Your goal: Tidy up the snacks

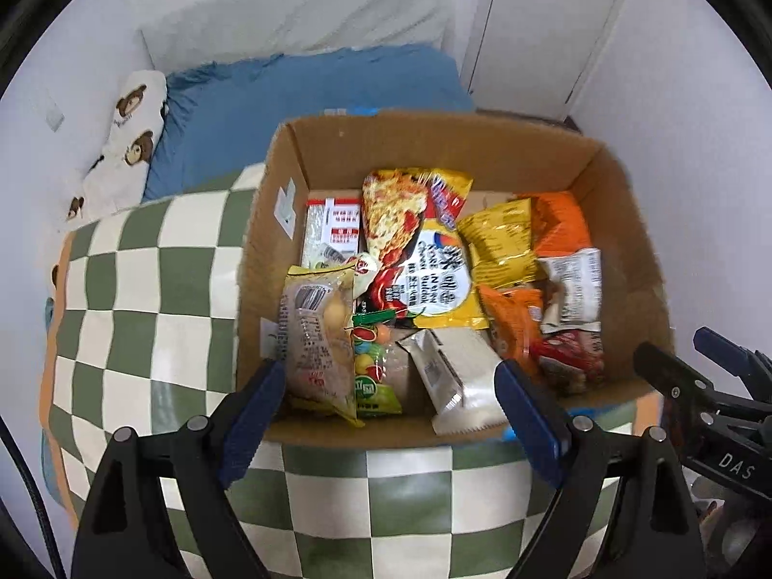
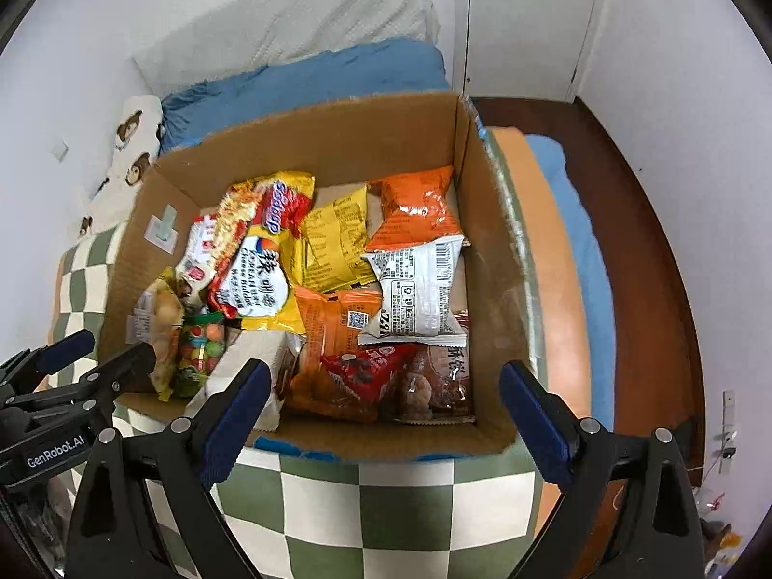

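Observation:
An open cardboard box (image 1: 434,144) (image 2: 337,135) sits on a green-and-white checkered cover (image 1: 144,299) and holds several snack packs. Among them are a yellow noodle pack (image 1: 434,260), a yellow bag (image 2: 337,241), an orange bag (image 2: 415,212), a white packet (image 2: 415,299), a red packet (image 2: 366,371), a candy bag (image 1: 371,366), a beige bread pack (image 1: 313,337) and a white bar (image 1: 458,376). My left gripper (image 1: 388,376) hangs open above the box's near left part, holding nothing. Above the near right part, my right gripper (image 2: 383,369) stands open and empty.
The box rests on a bed with blue bedding (image 1: 289,106) and a bear-print pillow (image 1: 130,144) behind it. A white door (image 1: 545,24) is at the back right. An orange and blue edge and dark wood floor (image 2: 641,241) lie right of the box.

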A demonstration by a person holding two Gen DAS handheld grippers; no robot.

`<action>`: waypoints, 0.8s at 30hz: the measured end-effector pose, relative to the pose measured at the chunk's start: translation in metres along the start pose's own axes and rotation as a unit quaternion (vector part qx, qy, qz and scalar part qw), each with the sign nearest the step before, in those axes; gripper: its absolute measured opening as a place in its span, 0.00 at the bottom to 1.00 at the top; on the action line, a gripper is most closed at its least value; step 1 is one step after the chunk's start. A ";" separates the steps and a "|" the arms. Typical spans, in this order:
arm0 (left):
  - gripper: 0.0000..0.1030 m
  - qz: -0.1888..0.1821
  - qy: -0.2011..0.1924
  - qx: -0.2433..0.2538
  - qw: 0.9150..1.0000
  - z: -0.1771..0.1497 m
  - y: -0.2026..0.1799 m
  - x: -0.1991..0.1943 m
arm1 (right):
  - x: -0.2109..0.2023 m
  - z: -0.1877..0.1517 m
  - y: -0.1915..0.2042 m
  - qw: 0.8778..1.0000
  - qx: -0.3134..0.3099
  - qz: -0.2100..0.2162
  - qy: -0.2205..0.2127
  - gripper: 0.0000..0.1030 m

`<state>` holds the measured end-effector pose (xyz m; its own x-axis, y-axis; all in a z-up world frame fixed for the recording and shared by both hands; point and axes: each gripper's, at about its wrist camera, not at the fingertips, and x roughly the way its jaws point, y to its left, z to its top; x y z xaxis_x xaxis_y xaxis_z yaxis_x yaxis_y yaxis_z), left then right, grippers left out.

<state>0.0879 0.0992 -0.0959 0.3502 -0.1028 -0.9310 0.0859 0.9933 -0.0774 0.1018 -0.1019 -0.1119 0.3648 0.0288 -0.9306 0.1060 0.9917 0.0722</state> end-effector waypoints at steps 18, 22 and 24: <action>0.86 0.009 -0.123 0.005 0.992 -0.081 -0.008 -0.158 | -0.190 -0.092 0.013 0.988 -0.034 0.007 -0.149 0.97; 0.86 0.009 -0.145 0.008 0.989 -0.095 -0.010 -0.186 | -0.221 -0.109 0.012 0.985 -0.034 0.015 -0.166 0.97; 0.86 0.012 -0.152 0.008 0.988 -0.100 -0.010 -0.196 | -0.233 -0.116 0.014 0.984 -0.036 0.017 -0.173 0.97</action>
<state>-0.0755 0.1148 0.0519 0.6162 -0.0931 -0.7821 0.0877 0.9949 -0.0493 -0.0886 -0.0806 0.0643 0.6612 0.0293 -0.7496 0.0270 0.9977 0.0629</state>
